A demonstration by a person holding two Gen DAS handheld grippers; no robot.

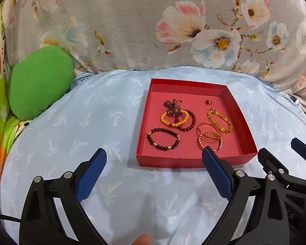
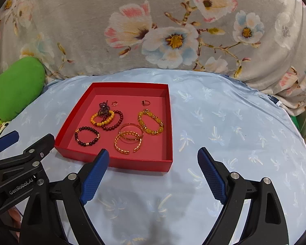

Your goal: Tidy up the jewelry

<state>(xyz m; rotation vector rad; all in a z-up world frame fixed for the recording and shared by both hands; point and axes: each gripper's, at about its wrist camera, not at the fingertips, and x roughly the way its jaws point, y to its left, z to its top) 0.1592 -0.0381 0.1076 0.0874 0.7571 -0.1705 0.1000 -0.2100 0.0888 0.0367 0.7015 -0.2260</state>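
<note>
A shallow red box point(image 1: 240, 114) point(image 2: 71, 120) rests on a pale blue cloth and holds all the jewelry. Inside lie a dark bead bracelet point(image 1: 163, 138) point(image 2: 87, 136), a yellow bead bracelet point(image 1: 174, 118) point(image 2: 102, 118), a dark red bead bracelet point(image 1: 190, 120) point(image 2: 115, 122), an amber bracelet point(image 1: 220, 120) point(image 2: 151, 122), gold bangles point(image 1: 210, 138) point(image 2: 128, 140), a beaded charm point(image 1: 172, 107) point(image 2: 104, 108) and two small rings point(image 1: 208, 102) point(image 2: 145, 102). My left gripper point(image 1: 154, 159) stands open just short of the box's near wall. My right gripper point(image 2: 153, 159) is open too, at the box's near right corner. Neither holds anything.
A grey floral blanket point(image 1: 132, 30) point(image 2: 91, 30) rises behind the blue cloth point(image 1: 81, 132) point(image 2: 234, 132). A green cushion point(image 1: 38, 83) point(image 2: 18, 87) sits at the left. The other gripper shows at each view's edge: right gripper point(image 1: 279, 159), left gripper point(image 2: 30, 149).
</note>
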